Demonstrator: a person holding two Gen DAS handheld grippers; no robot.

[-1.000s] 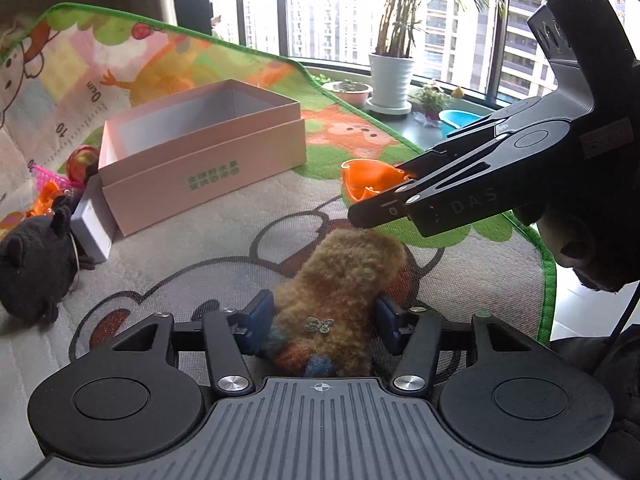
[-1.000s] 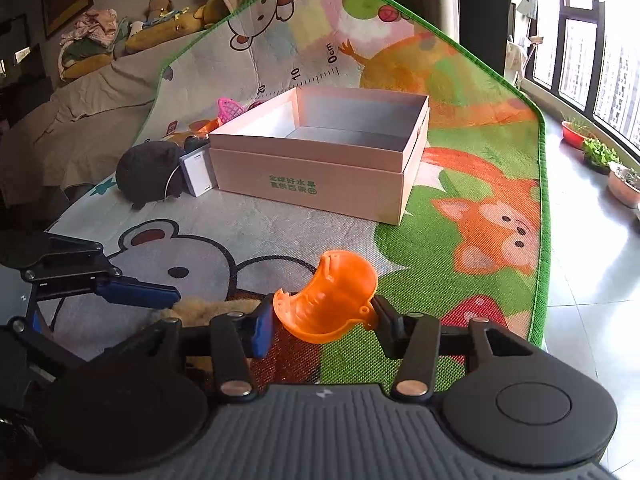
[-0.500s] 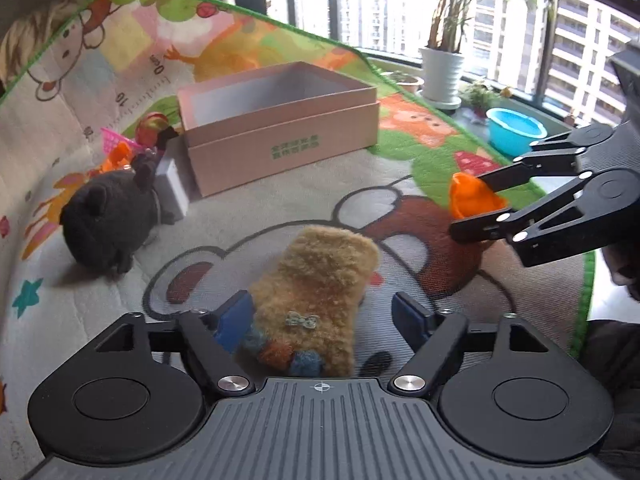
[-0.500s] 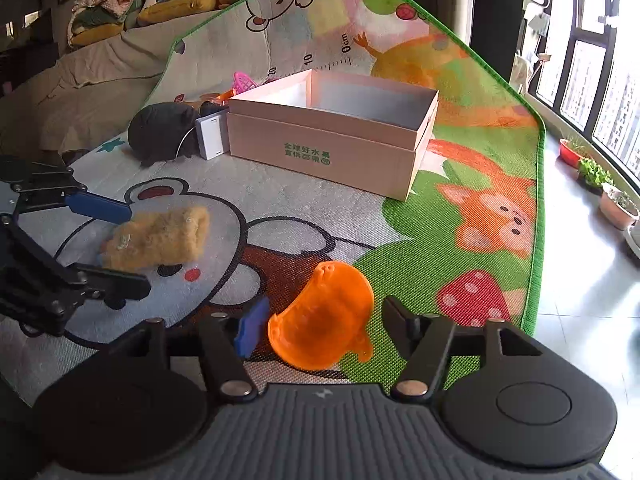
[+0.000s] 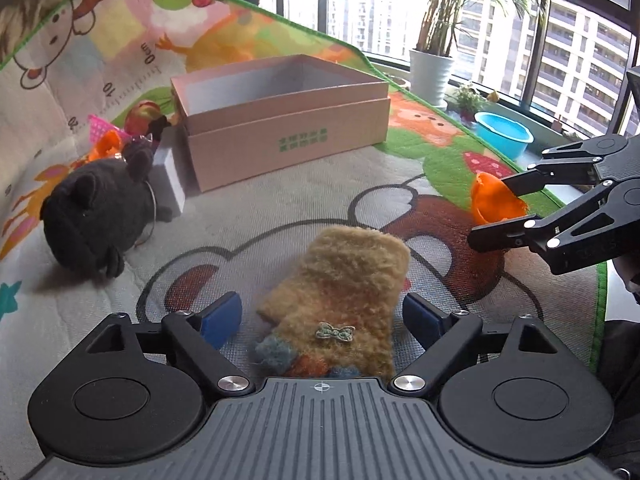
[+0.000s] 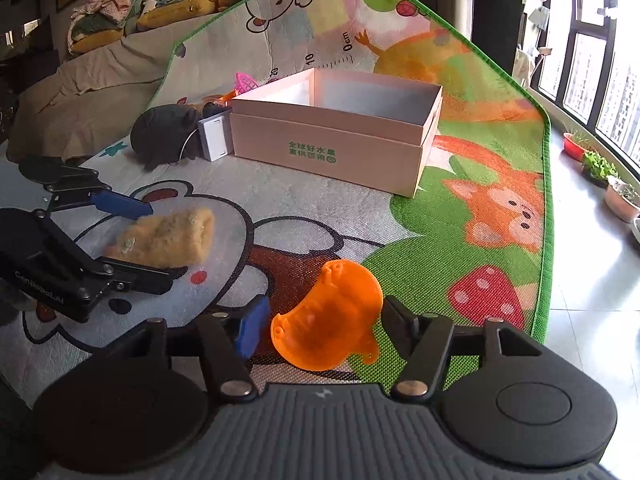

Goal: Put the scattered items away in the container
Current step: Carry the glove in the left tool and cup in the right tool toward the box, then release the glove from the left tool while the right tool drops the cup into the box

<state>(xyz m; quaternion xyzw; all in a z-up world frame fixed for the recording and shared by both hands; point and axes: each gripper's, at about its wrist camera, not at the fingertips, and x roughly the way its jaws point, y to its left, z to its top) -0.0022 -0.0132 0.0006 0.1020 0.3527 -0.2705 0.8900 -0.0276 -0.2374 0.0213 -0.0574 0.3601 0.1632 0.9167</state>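
Near end of the fuzzy mitten [image 5: 340, 296] hidden behind the left tongs' [image 5: 320, 316] body. Small toys behind the black plush [image 5: 96, 216], pink and orange, mostly covered, too small to identify. White case [image 6: 215, 138] partly tucked behind the pink box [image 6: 332, 148]. Box floor hidden by its front wall. Right tongs [image 5: 516, 208] cut off at the picture's right edge.

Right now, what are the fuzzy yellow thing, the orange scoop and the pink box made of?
The fuzzy yellow mitten looks like woolly knit, shaggy all over. The orange scoop seems hard plastic: glossy, slightly see-through. The pink box looks like matte cardboard, with thin, straight walls.
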